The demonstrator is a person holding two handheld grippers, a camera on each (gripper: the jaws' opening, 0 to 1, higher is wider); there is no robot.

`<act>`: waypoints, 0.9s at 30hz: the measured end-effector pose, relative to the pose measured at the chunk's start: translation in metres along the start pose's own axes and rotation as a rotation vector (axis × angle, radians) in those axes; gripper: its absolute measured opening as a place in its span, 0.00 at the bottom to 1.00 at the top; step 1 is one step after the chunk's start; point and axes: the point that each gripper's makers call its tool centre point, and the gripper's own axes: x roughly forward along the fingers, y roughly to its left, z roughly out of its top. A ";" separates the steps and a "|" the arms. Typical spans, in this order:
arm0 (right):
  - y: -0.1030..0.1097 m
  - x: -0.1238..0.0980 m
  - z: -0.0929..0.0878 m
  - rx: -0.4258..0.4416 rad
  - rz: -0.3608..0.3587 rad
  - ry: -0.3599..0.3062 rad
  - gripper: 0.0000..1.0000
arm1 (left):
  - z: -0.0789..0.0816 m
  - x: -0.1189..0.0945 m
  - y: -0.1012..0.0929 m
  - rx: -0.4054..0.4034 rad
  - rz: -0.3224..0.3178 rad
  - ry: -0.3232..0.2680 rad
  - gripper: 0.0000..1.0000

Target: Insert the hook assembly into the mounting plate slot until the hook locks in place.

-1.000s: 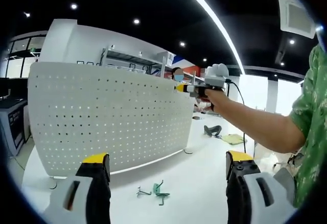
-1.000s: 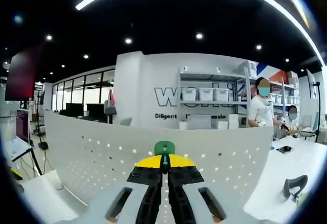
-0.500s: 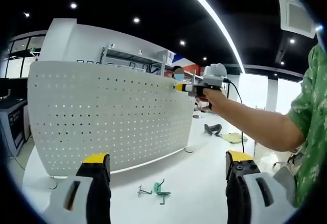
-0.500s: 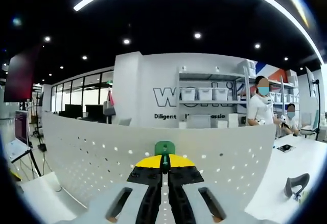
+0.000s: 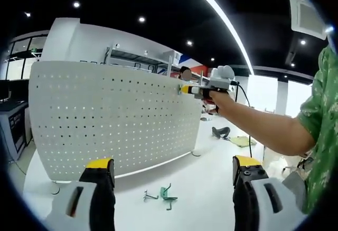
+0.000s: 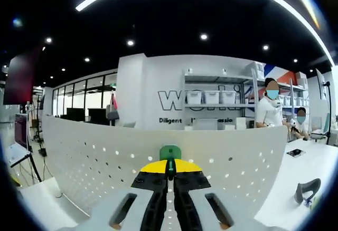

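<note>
Holding item: green hook assembly, pinched between the closed jaws of the right hand-held gripper, at the upper edge of the white perforated mounting plate, which stands upright on the white counter. Left hand-held gripper: jaws wide apart, empty, low over the counter's near edge. Spare green hooks lie at the plate's foot. Step in hand, by judgement: aligning hook with slot. Next move calls for a steady push until it locks.
</note>
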 end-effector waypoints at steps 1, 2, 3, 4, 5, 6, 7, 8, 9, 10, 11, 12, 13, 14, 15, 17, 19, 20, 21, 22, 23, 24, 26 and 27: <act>0.000 0.000 0.000 0.000 0.000 -0.001 0.01 | 0.000 0.000 0.000 0.000 0.000 0.001 0.95; 0.000 0.000 0.000 0.001 0.000 0.000 0.01 | -0.001 0.000 0.000 0.000 0.000 0.002 0.95; 0.000 0.000 0.000 0.001 0.000 -0.001 0.01 | -0.001 0.001 0.000 0.000 -0.001 0.003 0.95; 0.000 0.001 -0.001 -0.001 -0.001 0.000 0.01 | -0.001 0.001 0.000 0.000 -0.001 0.004 0.95; 0.000 0.001 -0.001 -0.002 0.000 0.001 0.01 | -0.001 0.001 0.001 0.001 -0.001 0.004 0.95; 0.000 0.001 -0.001 -0.004 0.000 0.000 0.01 | -0.001 0.001 0.000 0.001 -0.001 0.004 0.95; 0.000 0.001 -0.001 -0.006 -0.001 0.000 0.01 | -0.001 0.001 0.000 0.001 -0.002 0.004 0.95; 0.000 0.001 -0.002 -0.006 -0.001 0.001 0.01 | -0.001 0.002 0.000 0.000 -0.002 0.004 0.95; -0.001 0.001 -0.002 -0.006 -0.002 0.002 0.01 | -0.001 0.002 0.001 0.000 -0.002 0.003 0.94; -0.001 0.001 -0.002 -0.007 -0.002 0.003 0.01 | -0.001 0.002 0.001 0.000 -0.002 0.004 0.94; -0.001 0.001 -0.003 -0.008 -0.002 0.004 0.01 | -0.001 0.002 0.001 0.001 -0.002 0.004 0.94; 0.000 0.001 -0.004 -0.007 -0.002 0.007 0.01 | -0.001 0.001 0.001 0.000 -0.002 0.004 0.94; 0.000 0.002 -0.005 -0.008 -0.002 0.009 0.01 | -0.001 0.001 0.001 0.000 -0.002 0.004 0.94; -0.001 0.002 -0.005 -0.008 -0.002 0.009 0.01 | -0.001 0.001 0.001 0.000 -0.001 0.003 0.94; -0.001 0.002 -0.006 -0.008 -0.002 0.009 0.01 | -0.001 0.001 0.001 -0.001 -0.001 0.002 0.94; -0.001 0.001 -0.006 -0.009 -0.003 0.009 0.01 | 0.000 0.001 0.001 0.000 -0.001 0.001 0.94; -0.001 0.001 -0.006 -0.010 -0.003 0.010 0.01 | 0.000 0.001 0.002 -0.002 -0.002 0.001 0.94; -0.001 0.001 -0.006 -0.011 -0.003 0.012 0.01 | -0.001 0.001 0.002 -0.001 -0.001 0.001 0.94; 0.000 0.001 -0.007 -0.013 -0.003 0.013 0.01 | -0.001 0.001 0.002 -0.001 -0.002 0.002 0.94; 0.000 0.001 -0.007 -0.015 -0.003 0.013 0.01 | -0.002 0.001 0.002 -0.002 -0.002 0.004 0.94; 0.000 0.001 -0.007 -0.015 -0.003 0.013 0.01 | -0.002 0.001 0.002 -0.002 -0.002 0.003 0.94; 0.000 0.001 -0.007 -0.016 -0.003 0.014 0.01 | -0.002 0.001 0.002 -0.003 -0.002 0.004 0.93; 0.000 0.001 -0.008 -0.018 -0.003 0.015 0.01 | -0.002 0.001 0.002 -0.004 -0.003 0.005 0.93; 0.000 0.000 -0.008 -0.019 -0.003 0.015 0.01 | -0.002 0.001 0.002 -0.003 -0.004 0.005 0.93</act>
